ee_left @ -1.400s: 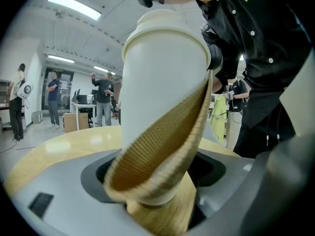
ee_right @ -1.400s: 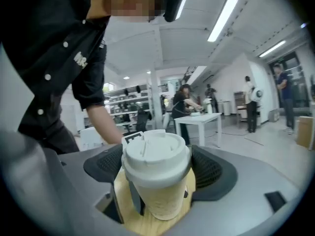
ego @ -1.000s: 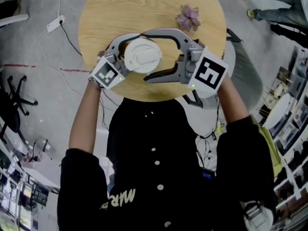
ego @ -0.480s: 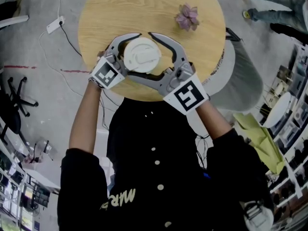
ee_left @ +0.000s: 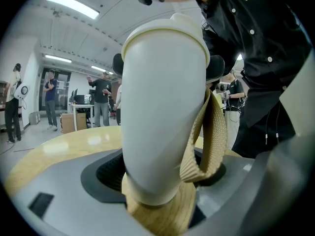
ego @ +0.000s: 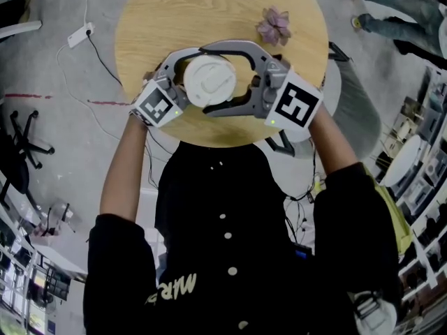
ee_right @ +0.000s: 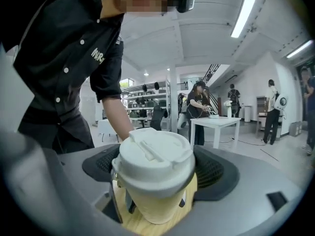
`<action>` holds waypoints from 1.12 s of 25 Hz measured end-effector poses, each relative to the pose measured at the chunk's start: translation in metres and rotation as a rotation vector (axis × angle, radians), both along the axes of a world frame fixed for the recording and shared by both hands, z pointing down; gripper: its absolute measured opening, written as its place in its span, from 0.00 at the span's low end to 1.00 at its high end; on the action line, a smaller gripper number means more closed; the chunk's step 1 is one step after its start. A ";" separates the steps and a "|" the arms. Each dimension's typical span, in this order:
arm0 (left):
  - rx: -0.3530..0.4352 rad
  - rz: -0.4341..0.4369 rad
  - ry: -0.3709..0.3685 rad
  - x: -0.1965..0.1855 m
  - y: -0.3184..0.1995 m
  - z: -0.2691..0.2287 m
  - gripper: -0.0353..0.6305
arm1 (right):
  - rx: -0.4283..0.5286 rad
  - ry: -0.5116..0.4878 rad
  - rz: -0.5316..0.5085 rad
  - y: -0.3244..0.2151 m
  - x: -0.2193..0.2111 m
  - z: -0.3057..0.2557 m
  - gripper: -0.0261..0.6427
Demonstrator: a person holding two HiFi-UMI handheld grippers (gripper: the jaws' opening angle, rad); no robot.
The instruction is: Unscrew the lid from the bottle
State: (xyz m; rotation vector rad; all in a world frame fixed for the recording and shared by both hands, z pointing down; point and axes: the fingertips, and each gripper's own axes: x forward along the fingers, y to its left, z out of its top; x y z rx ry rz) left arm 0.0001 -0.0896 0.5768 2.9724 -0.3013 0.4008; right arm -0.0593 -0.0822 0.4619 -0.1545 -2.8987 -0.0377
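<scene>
Bottle [ee_left: 162, 107] at the near edge of the round counter [ego: 174, 12] — both grippers on it.
The left gripper [ego: 183, 75] was clamped on the white body, the right gripper [ego: 209, 81] closed round the lid [ee_right: 155, 154] — a pink flower [ego: 274, 25] lay far right.

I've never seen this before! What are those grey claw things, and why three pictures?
No robot here: a person holds a hand-held gripper in each hand, like big tongs. One picture comes from a camera on the person's head, looking down; the other two from cameras riding on those hand-held grippers. On the round wooden table are a tall white bottle and a small pink flower-shaped thing. The left hand-held gripper squeezes the bottle's body, beside its tan woven strap. The right hand-held gripper clamps the white round lid, ready to twist it.
</scene>
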 end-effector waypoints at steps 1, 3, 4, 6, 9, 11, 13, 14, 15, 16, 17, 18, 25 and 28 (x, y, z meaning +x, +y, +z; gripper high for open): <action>0.000 -0.002 0.001 0.000 0.000 0.000 0.60 | -0.002 0.003 0.001 0.001 0.000 0.000 0.72; 0.004 -0.001 -0.001 -0.001 0.000 -0.001 0.60 | -0.003 -0.002 0.022 0.001 -0.001 0.000 0.72; 0.008 0.003 -0.016 -0.002 0.000 -0.001 0.60 | -0.007 -0.006 0.030 0.001 -0.001 -0.001 0.72; 0.016 0.014 -0.051 -0.004 -0.001 -0.002 0.60 | -0.029 -0.018 0.027 0.001 -0.001 -0.003 0.72; 0.018 0.015 -0.050 -0.002 -0.002 -0.003 0.60 | -0.070 -0.055 0.024 0.001 0.002 -0.016 0.72; 0.013 0.010 -0.030 -0.001 -0.001 -0.003 0.60 | -0.059 -0.060 0.034 0.000 0.004 -0.023 0.72; -0.003 0.006 -0.029 -0.006 0.002 0.001 0.60 | -0.056 -0.063 0.052 0.002 0.003 -0.030 0.72; -0.014 0.004 -0.034 -0.013 0.005 0.004 0.60 | -0.064 -0.071 0.071 0.002 -0.001 -0.033 0.72; -0.022 -0.002 -0.039 -0.021 0.008 0.007 0.60 | -0.077 -0.081 0.095 0.002 -0.005 -0.037 0.72; -0.027 -0.011 -0.043 -0.030 0.009 0.010 0.60 | -0.092 -0.095 0.120 0.002 -0.008 -0.042 0.72; -0.027 -0.017 -0.051 -0.037 0.010 0.011 0.61 | -0.104 -0.114 0.145 0.000 -0.009 -0.051 0.72; -0.023 -0.022 -0.063 -0.041 0.009 0.010 0.61 | -0.109 -0.136 0.169 -0.002 -0.008 -0.062 0.72; 0.007 -0.098 -0.179 -0.076 0.021 -0.013 0.61 | -0.034 -0.178 0.340 0.002 0.018 -0.135 0.72; 0.024 -0.120 -0.206 -0.103 0.028 -0.033 0.61 | -0.036 -0.204 0.436 0.005 0.026 -0.154 0.72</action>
